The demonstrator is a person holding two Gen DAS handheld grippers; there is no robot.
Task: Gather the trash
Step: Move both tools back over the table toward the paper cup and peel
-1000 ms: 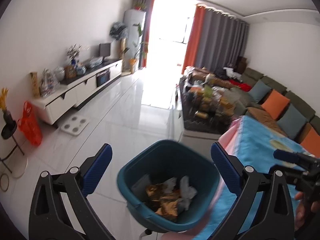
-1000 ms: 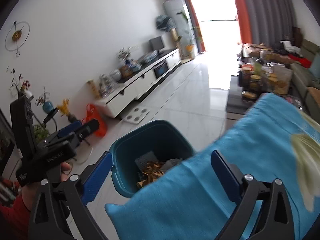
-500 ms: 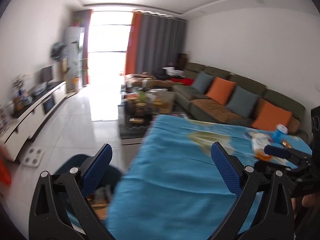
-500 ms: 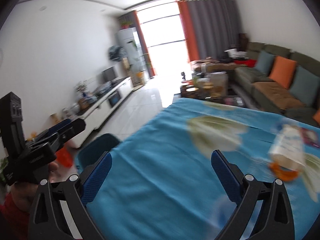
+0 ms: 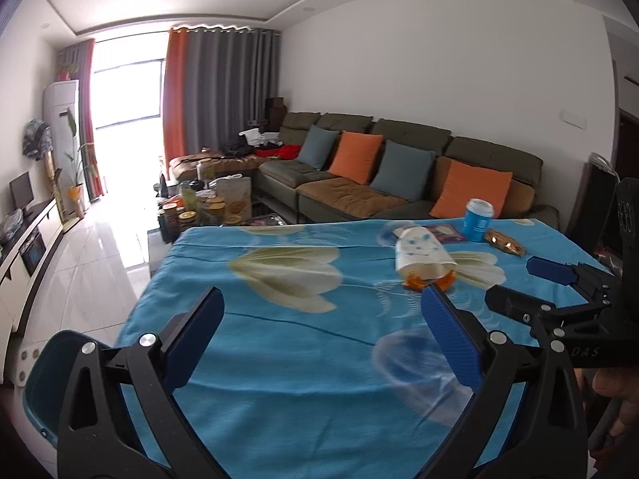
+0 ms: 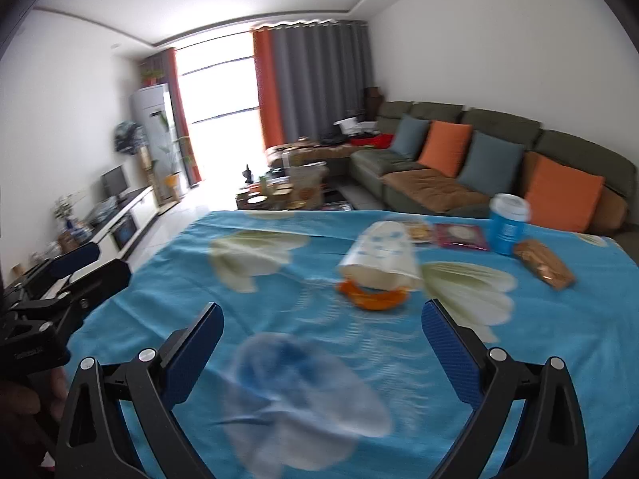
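Left wrist view gives me my left gripper hanging over the near part of the blue flowered tablecloth with its jaws spread wide and nothing between them. At the lower left edge of that view I can see part of the rim of the teal trash bin, sitting below the table's corner. My right gripper shows at the right of the same view, above the cloth; from its own camera the right gripper is also wide apart and empty. Between its fingers, on the cloth, lies a blurred, clear crumpled plastic wrapper with blue print; it is not touching either pad as far as I can tell. Farther out lies a white bag with blue print, tipped on its side with its open end toward me, and an orange piece sits right against that opening. Beyond it, toward the far right of the table, a blue cup with a white lid stands upright, with a brown snack packet just beside it and a flat dark red packet on its other side. Behind the table is a green sofa with orange and blue cushions.
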